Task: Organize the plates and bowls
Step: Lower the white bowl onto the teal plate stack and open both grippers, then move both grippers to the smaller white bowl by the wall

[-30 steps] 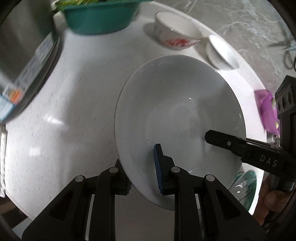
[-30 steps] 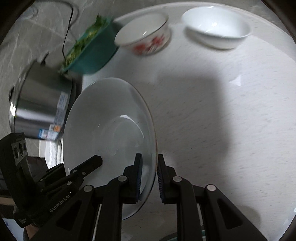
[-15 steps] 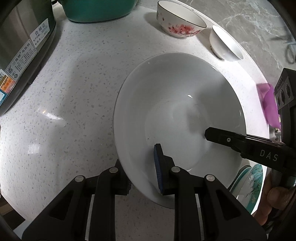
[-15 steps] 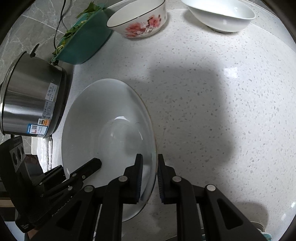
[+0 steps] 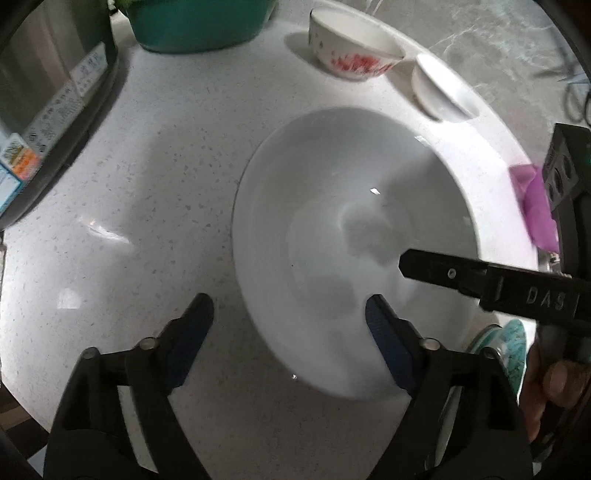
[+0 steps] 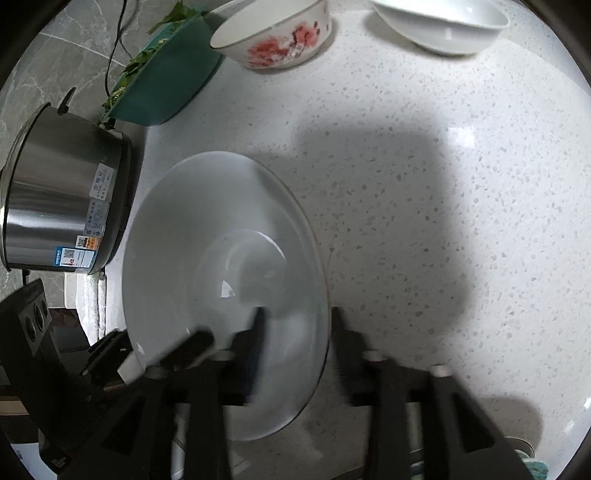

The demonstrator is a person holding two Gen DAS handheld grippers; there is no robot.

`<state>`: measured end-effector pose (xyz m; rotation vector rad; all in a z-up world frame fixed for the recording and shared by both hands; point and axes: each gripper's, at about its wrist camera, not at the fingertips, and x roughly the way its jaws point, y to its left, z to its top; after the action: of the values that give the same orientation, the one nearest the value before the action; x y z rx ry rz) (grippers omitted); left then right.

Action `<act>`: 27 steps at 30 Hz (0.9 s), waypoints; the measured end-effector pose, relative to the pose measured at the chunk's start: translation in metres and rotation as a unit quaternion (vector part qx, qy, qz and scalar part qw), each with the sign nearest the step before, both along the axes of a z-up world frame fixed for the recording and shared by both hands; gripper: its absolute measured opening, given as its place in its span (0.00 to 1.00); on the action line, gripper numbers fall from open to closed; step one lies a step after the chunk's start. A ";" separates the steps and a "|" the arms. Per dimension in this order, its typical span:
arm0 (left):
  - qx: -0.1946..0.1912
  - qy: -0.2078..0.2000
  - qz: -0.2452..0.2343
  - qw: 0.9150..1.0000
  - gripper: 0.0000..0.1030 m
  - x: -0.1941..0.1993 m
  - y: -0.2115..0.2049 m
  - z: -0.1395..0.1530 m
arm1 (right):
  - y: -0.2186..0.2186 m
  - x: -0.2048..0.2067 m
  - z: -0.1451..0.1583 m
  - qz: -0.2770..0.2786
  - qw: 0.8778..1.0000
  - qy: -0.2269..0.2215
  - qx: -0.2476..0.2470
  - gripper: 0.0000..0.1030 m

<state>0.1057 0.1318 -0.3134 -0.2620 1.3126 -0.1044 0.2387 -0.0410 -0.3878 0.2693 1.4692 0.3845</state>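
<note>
Steeply downward, both tools straddle the plate, opening.

Both claws, left and right, just opened.

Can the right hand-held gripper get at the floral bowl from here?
Probably yes. The right hand-held gripper stands open astride the large white plate's rim, and bare counter leads to the floral bowl.

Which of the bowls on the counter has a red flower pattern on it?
The floral bowl at the far edge, between the teal basin and the small plain white bowl. The big white bowl by the grippers is plain too.
</note>
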 end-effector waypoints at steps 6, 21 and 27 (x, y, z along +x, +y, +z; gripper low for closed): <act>-0.041 -0.018 -0.002 0.999 0.89 -0.004 0.021 0.044 | -0.035 -0.012 0.034 -0.026 0.999 -0.032 0.028 0.74; 0.014 -0.085 -0.262 0.961 0.94 0.227 -0.093 0.141 | -0.186 0.071 0.120 -0.196 0.974 -0.109 0.038 0.75; 0.085 -0.044 -0.339 0.936 0.93 0.301 -0.157 0.100 | -0.186 0.124 0.080 -0.209 0.975 -0.057 0.047 0.73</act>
<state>0.4064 -0.0253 -0.2131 0.3532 1.2660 -0.5772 0.3631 -0.2268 -0.3082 0.6104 1.2438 0.1255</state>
